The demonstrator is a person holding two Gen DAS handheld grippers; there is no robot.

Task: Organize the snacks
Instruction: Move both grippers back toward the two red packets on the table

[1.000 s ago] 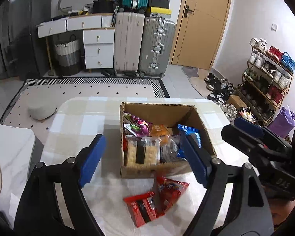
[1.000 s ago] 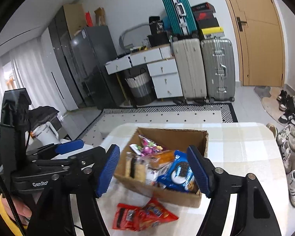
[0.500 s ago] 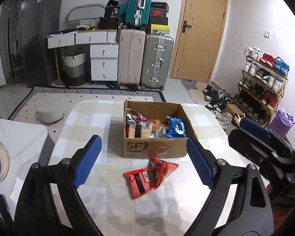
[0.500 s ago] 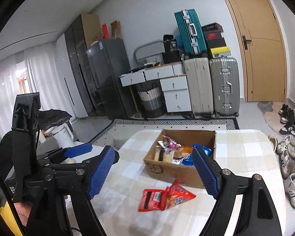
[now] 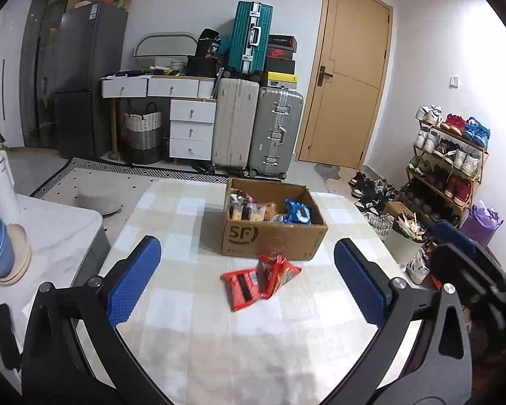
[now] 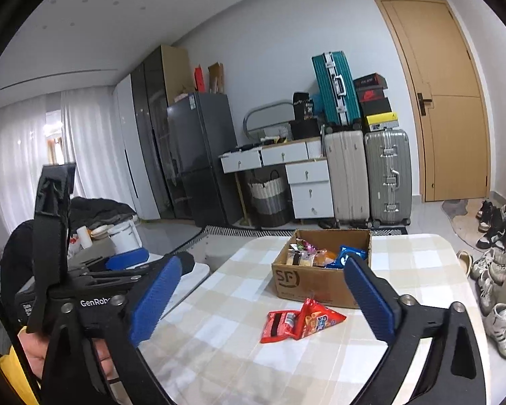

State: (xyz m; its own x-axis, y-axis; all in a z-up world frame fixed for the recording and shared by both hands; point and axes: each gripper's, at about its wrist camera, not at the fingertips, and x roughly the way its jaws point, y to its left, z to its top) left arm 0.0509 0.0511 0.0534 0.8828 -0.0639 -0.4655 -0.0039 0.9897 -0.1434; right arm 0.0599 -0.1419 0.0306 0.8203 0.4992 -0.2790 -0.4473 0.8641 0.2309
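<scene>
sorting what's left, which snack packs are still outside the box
The two red snack packs lying overlapped on the checked tablecloth, just in front of the cardboard box. Every other snack sits inside that box.

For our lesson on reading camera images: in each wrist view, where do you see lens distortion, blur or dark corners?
Left wrist view: black vignette fills the corners, the tan wooden door bows outward, and the red snack packets are smeared by blur. Right wrist view: the same dark corners, the door frame curves strongly, the brown cardboard box stays fairly sharp, and the white curtains glow with daylight.
</scene>
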